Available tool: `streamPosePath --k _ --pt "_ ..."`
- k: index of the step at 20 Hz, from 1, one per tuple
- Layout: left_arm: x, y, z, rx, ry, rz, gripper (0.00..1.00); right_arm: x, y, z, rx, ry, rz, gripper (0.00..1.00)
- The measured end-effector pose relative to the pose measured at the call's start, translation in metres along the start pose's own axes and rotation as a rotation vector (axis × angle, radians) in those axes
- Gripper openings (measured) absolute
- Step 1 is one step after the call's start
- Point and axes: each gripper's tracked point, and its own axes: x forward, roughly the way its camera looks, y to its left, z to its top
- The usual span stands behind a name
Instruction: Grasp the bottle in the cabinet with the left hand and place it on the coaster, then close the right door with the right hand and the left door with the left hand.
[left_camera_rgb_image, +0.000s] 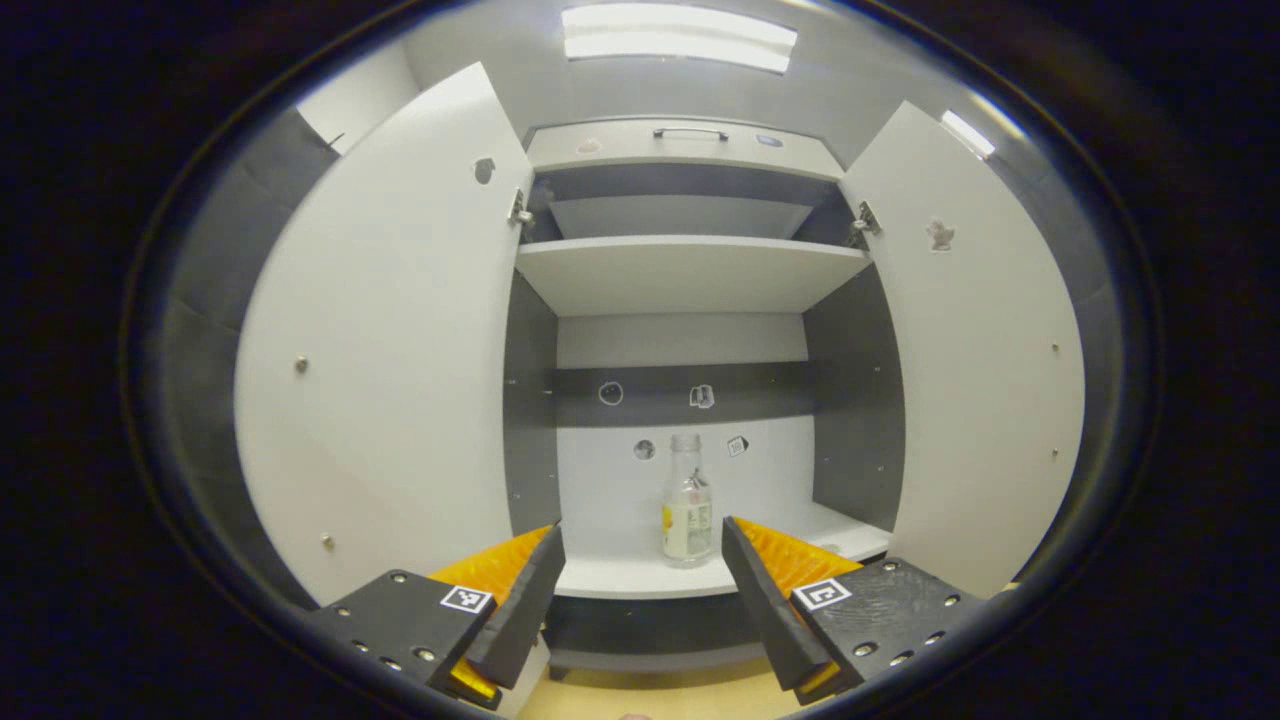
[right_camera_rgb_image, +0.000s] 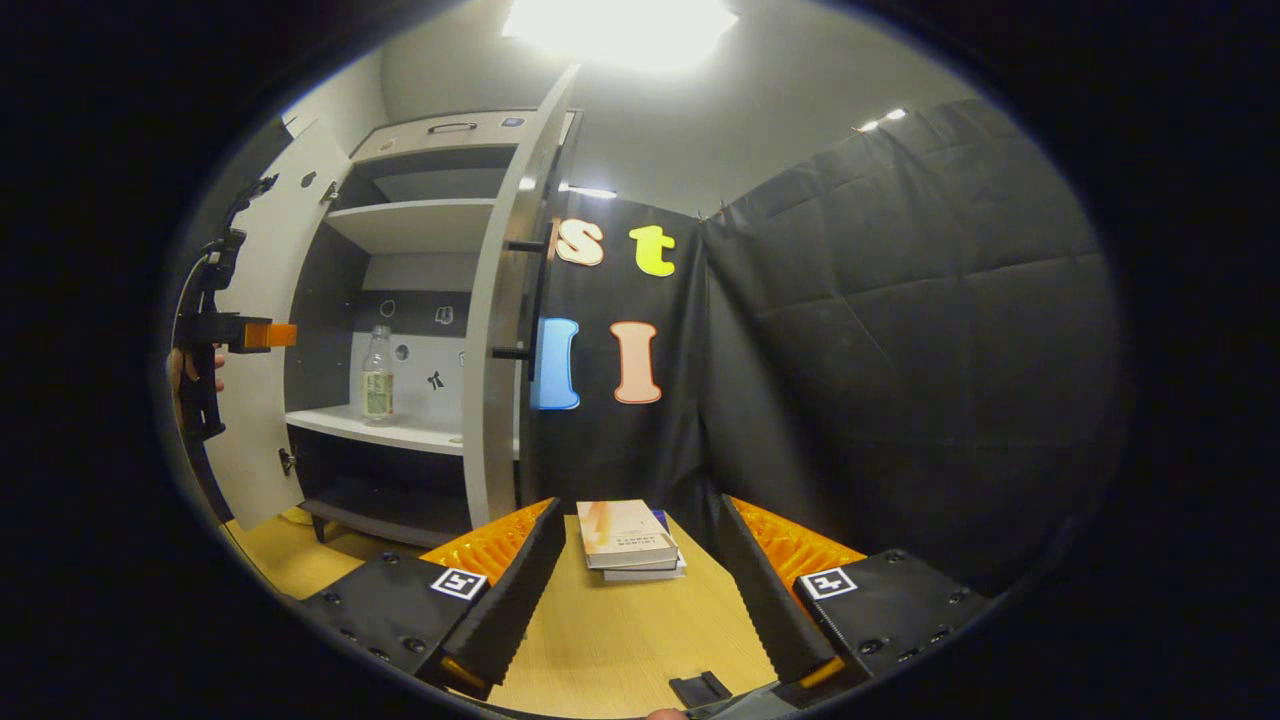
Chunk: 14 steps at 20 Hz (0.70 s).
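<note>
None of the steps was done: the bottle (left_camera_rgb_image: 687, 500) stood upright on the cabinet (left_camera_rgb_image: 690, 275) shelf, both doors open (coaster unseen). Left claw (left_camera_rgb_image: 640, 590) and right claw (right_camera_rgb_image: 640, 585) were spread, empty.

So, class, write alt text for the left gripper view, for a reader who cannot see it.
A clear bottle stands upright on the lower shelf of a white cabinet whose left door and right door are both swung wide open. The left gripper is open in the foreground, short of the shelf, with the bottle showing between its fingers.
</note>
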Motion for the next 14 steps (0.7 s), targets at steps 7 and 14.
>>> streamPosePath --k 7,14 --pt "0.097 -0.003 0.010 -0.027 -0.024 -0.039 0.91 0.016 -0.017 -0.001 -0.038 0.012 -0.119 0.98" --pt "0.172 -0.024 -0.004 -0.067 0.030 -0.117 0.93 0.018 -0.029 -0.005 -0.057 0.031 -0.212 0.98"
